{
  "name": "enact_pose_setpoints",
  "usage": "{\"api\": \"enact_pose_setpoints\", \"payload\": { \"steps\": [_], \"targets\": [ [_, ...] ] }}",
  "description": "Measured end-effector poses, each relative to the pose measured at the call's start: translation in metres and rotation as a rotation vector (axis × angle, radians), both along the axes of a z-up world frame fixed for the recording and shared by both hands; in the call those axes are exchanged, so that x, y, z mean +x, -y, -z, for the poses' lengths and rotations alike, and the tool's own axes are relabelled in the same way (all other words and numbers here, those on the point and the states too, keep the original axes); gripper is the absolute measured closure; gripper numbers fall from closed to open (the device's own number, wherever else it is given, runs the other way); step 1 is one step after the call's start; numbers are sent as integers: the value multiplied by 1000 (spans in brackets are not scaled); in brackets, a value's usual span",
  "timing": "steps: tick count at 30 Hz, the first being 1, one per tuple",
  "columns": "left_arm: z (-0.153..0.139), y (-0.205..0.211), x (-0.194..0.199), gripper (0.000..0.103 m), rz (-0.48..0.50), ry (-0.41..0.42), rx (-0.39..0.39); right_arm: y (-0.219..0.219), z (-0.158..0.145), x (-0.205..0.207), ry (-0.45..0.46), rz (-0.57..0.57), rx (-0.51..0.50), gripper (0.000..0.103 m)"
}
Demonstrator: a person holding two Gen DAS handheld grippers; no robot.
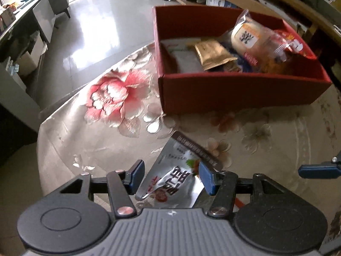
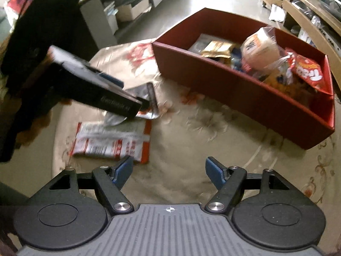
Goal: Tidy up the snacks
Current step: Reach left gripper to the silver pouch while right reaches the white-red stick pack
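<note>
A red cardboard box [image 1: 240, 89] stands on the flowered tablecloth and holds several snack packs, among them a gold pouch [image 1: 213, 53] and a wrapped bun [image 1: 249, 38]. It also shows in the right wrist view [image 2: 245, 98]. My left gripper [image 1: 170, 176] is open around a silver snack pouch [image 1: 177, 170] that lies on the table between its blue pads. In the right wrist view the left gripper [image 2: 127, 93] is over that silver pouch [image 2: 149, 100]. My right gripper [image 2: 169, 171] is open and empty above the cloth. A red-and-white snack pack [image 2: 110, 140] lies flat by its left finger.
The table's edge [image 1: 64, 111] runs along the left, with floor beyond. My right gripper's blue fingertip [image 1: 317, 169] shows at the right edge of the left wrist view. Shelves and counters stand behind the box.
</note>
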State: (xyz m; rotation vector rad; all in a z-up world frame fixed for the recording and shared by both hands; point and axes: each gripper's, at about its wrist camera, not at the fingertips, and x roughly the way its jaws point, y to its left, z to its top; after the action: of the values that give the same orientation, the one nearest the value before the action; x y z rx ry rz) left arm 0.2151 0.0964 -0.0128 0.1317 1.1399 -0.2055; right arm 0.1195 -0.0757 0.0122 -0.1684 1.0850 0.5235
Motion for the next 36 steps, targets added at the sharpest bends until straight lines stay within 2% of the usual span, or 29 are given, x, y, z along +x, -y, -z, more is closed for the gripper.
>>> {"api": "enact_pose_setpoints", "payload": {
  "steps": [2, 4, 6, 11, 14, 19, 24, 29, 33, 36],
  "targets": [
    [2, -2, -3, 43, -8, 4, 6, -6, 1, -2, -5, -16, -7, 23],
    [0, -4, -6, 51, -11, 13, 3, -12, 1, -5, -2, -29, -13, 23],
    [0, -8, -10, 55, -20, 8, -1, -18, 3, -8, 1, -51, -27, 23],
    [-1, -18, -24, 56, -29, -20, -3, -34, 4, -18, 22, -146, -86, 23],
    [-1, -26, -32, 54, -49, -51, -15, -42, 6, -19, 27, -191, -130, 23],
    [0, -21, -40, 34, 22, -46, 4, -56, 9, -20, 28, -251, -171, 23],
    [0, -23, -39, 34, 24, -28, 34, -87, 9, -27, 113, -477, -287, 23],
    [5, -42, -32, 38, -47, -47, -4, -120, 19, -26, 144, -719, -370, 23],
    [6, -50, -28, 39, -76, -61, -22, -136, 32, -18, 110, -813, -342, 16],
    [5, -52, -26, 39, -90, -73, -28, -134, 33, -9, 65, -798, -274, 21]
  ]
}}
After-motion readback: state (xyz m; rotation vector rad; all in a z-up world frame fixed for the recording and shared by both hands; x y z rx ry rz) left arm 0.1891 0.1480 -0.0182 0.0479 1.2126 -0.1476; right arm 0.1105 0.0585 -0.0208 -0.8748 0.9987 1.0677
